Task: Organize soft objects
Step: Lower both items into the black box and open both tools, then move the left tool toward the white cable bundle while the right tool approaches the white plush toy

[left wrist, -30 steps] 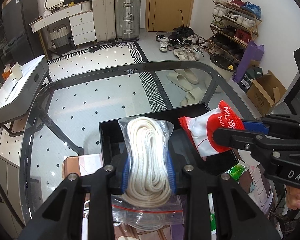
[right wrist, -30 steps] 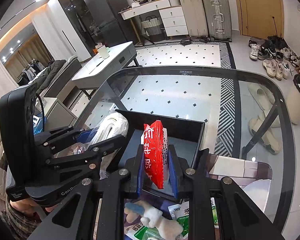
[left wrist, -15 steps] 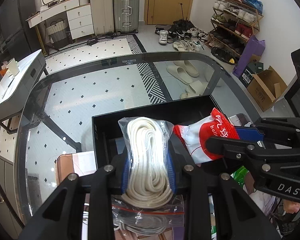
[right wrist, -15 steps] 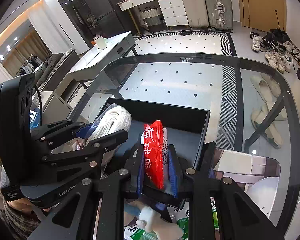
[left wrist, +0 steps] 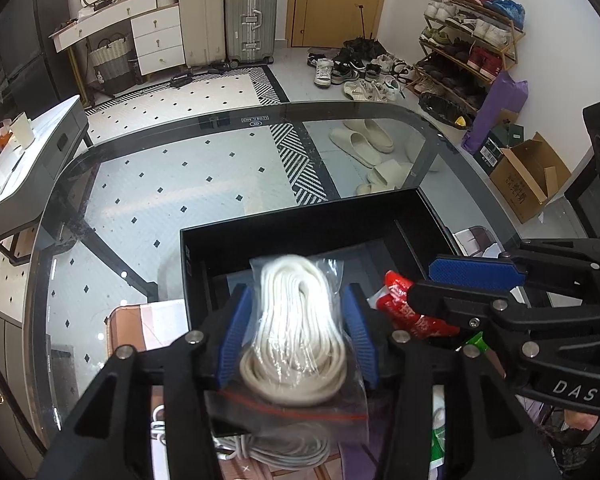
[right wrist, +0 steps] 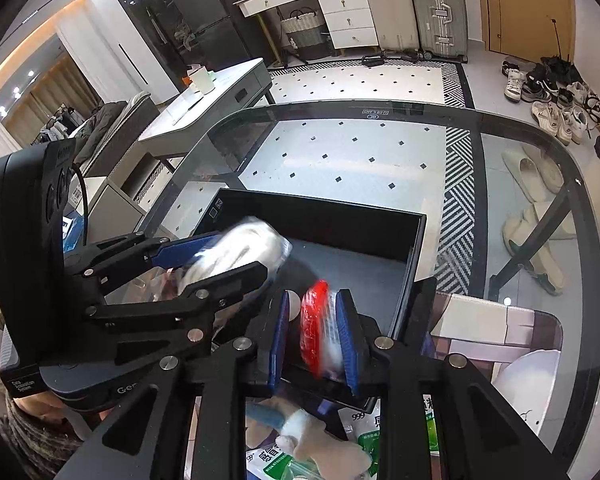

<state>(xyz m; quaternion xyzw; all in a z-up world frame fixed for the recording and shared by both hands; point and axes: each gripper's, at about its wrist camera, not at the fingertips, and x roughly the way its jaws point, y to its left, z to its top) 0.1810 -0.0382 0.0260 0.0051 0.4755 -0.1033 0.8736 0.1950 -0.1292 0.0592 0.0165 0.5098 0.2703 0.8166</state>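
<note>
Now rope bag (left wrist: 300, 320) over black box (left wrist: 300, 224)

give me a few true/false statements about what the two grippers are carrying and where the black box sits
1. The left gripper has a clear bag of white rope between its fingers. True; its jaws are opening.
2. The right gripper holds a green packet. False: it holds a red and white packet.
3. The black box sits on a glass table. True.
4. Both grippers are over the floor beside the table. False: both are at the black box.
5. The black box is packed full. False: most of its grey floor is bare.
</note>
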